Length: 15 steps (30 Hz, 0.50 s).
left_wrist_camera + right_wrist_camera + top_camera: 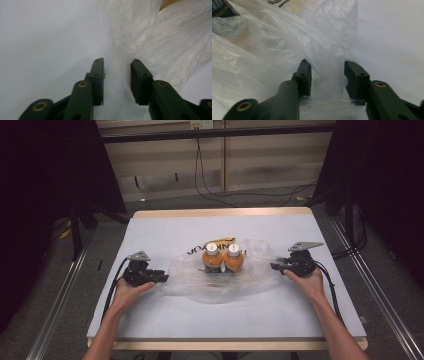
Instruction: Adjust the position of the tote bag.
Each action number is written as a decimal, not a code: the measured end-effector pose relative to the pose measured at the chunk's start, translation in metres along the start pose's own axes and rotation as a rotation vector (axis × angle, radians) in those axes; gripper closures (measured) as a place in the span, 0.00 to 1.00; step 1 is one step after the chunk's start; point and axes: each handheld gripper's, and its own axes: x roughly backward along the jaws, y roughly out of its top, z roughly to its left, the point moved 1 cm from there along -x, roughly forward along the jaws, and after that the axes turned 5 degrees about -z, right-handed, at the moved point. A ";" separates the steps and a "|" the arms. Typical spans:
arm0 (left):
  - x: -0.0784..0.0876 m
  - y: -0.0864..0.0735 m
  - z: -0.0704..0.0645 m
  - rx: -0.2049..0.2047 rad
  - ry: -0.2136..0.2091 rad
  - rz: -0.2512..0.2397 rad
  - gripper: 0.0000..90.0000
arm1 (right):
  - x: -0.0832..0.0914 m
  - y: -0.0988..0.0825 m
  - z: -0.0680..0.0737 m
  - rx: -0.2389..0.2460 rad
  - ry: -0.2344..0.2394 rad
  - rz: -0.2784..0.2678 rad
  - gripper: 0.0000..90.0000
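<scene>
Around the plastic bag (220, 280), both grippers stand part-open, unclamped.

We could not read the yellow packet's (212, 245) print fully; the clear plastic bag (250, 280) and two jars (222, 260) covered its near part.

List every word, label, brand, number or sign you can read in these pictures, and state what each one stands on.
Yellow packet behind the two orange bottles: black capital letters, partly covered by the clear plastic bag; they seem to end in "NKOA", but the whole word cannot be read.
White bottle caps: a small dark mark on each, too small to read.
Dark label at the top left corner of the right gripper view: pale print, too blurred to read.
</scene>
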 end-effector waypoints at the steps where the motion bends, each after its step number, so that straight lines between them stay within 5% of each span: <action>1: 0.002 0.001 0.000 0.004 0.004 -0.016 0.67 | 0.002 0.002 0.001 0.000 -0.005 -0.015 0.60; 7: 0.013 0.005 0.000 0.046 0.009 -0.115 0.46 | 0.014 0.009 0.004 -0.021 0.036 -0.073 0.35; 11: 0.016 0.007 -0.002 0.035 0.004 -0.132 0.41 | 0.024 0.016 0.004 -0.031 0.036 -0.119 0.27; 15: 0.031 0.010 0.000 0.038 0.012 -0.203 0.37 | 0.040 0.024 0.004 -0.040 0.030 -0.189 0.22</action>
